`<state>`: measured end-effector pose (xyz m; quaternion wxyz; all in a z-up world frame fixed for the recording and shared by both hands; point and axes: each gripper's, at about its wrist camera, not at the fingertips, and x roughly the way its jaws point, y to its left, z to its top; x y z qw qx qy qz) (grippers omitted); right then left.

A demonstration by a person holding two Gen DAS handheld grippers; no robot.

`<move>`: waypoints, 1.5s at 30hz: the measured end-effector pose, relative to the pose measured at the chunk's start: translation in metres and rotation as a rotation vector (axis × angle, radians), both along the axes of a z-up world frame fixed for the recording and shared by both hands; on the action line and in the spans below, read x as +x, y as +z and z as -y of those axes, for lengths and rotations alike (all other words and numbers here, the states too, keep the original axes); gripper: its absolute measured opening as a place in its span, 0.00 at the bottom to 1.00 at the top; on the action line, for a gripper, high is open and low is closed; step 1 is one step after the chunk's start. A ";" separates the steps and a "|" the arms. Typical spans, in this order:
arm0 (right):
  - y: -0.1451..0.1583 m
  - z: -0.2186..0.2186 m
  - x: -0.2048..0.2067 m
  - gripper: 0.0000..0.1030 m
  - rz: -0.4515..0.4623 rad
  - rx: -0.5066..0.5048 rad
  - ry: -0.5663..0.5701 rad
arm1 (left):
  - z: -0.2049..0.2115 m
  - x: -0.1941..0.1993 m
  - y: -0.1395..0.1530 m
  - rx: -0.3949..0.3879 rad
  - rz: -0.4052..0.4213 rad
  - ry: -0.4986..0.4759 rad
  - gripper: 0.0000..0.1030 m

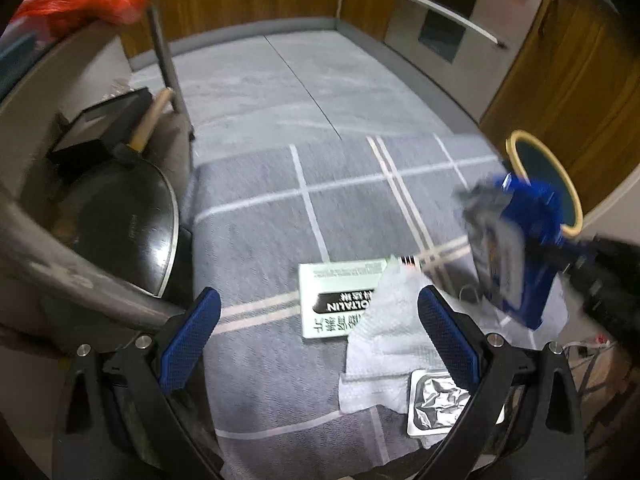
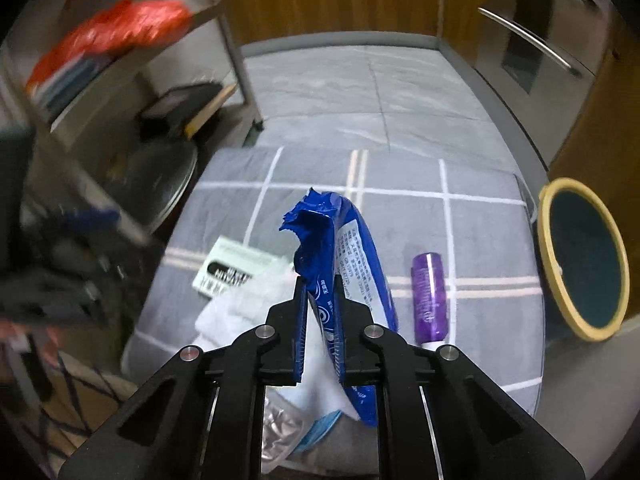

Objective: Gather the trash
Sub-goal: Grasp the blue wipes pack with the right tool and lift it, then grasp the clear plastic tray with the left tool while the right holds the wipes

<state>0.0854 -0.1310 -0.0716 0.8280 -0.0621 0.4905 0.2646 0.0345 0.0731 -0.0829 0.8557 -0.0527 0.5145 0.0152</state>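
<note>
My left gripper (image 2: pixel 72 264) is just a dark smear at the edge of the right camera, so I can't tell there how its jaws stand. The blue wrapper (image 2: pixel 344 264) I'm pinching runs down behind my fingers, and the foil tray (image 1: pixel 436 404) is half hidden under my left finger and the paper towel (image 1: pixel 384 344). Print on the white box (image 1: pixel 336 300) is partly covered and too smeared to read properly.

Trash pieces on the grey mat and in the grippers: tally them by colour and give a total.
Blue: 1, wrapper, clamped in the right gripper
Purple: 1, bottle
White: 2, box and tissue
Silver: 1, foil pack
Total: 5
The left gripper is open, holding none.
</note>
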 end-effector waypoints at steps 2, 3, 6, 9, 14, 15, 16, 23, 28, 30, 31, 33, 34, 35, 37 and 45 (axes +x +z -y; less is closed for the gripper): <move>0.008 0.009 0.004 0.09 0.018 0.034 -0.033 | 0.007 0.006 -0.009 0.011 -0.025 -0.029 0.94; 0.012 0.013 0.007 0.08 0.028 0.047 -0.043 | 0.014 0.008 -0.013 0.015 -0.037 -0.048 0.94; 0.022 0.024 0.012 0.07 0.060 0.081 -0.079 | 0.033 0.011 -0.018 -0.014 -0.057 -0.111 0.94; 0.032 0.034 0.015 0.07 0.108 0.085 -0.101 | 0.057 0.007 -0.016 -0.059 -0.056 -0.211 0.94; 0.038 0.051 0.024 0.07 0.120 0.108 -0.140 | 0.106 -0.014 -0.021 -0.130 -0.101 -0.427 0.94; 0.039 0.054 0.026 0.07 0.115 0.113 -0.151 | 0.113 -0.019 -0.021 -0.133 -0.104 -0.460 0.94; 0.038 0.056 0.028 0.07 0.114 0.112 -0.158 | 0.125 -0.028 -0.023 -0.119 -0.104 -0.518 0.94; 0.042 0.056 0.028 0.07 0.118 0.127 -0.157 | 0.164 -0.056 -0.051 0.043 -0.167 -0.712 0.94; 0.042 0.056 0.026 0.07 0.115 0.130 -0.155 | 0.167 -0.060 -0.073 0.098 -0.242 -0.742 0.83; 0.043 0.057 0.026 0.07 0.116 0.130 -0.159 | 0.164 -0.060 -0.076 0.093 -0.260 -0.741 0.69; 0.043 0.058 0.026 0.07 0.116 0.131 -0.160 | 0.163 -0.060 -0.074 0.088 -0.259 -0.737 0.65; 0.044 0.060 0.025 0.07 0.116 0.136 -0.163 | 0.160 -0.058 -0.068 0.072 -0.248 -0.724 0.58; 0.045 0.061 0.025 0.07 0.115 0.143 -0.164 | 0.157 -0.056 -0.064 0.061 -0.234 -0.711 0.57; 0.045 0.061 0.025 0.07 0.114 0.146 -0.165 | 0.155 -0.054 -0.059 0.060 -0.221 -0.702 0.55; 0.046 0.061 0.025 0.07 0.113 0.150 -0.168 | 0.149 -0.050 -0.051 0.078 -0.174 -0.674 0.55; 0.046 0.058 0.024 0.07 0.113 0.148 -0.164 | 0.121 -0.026 -0.037 0.069 -0.100 -0.515 0.49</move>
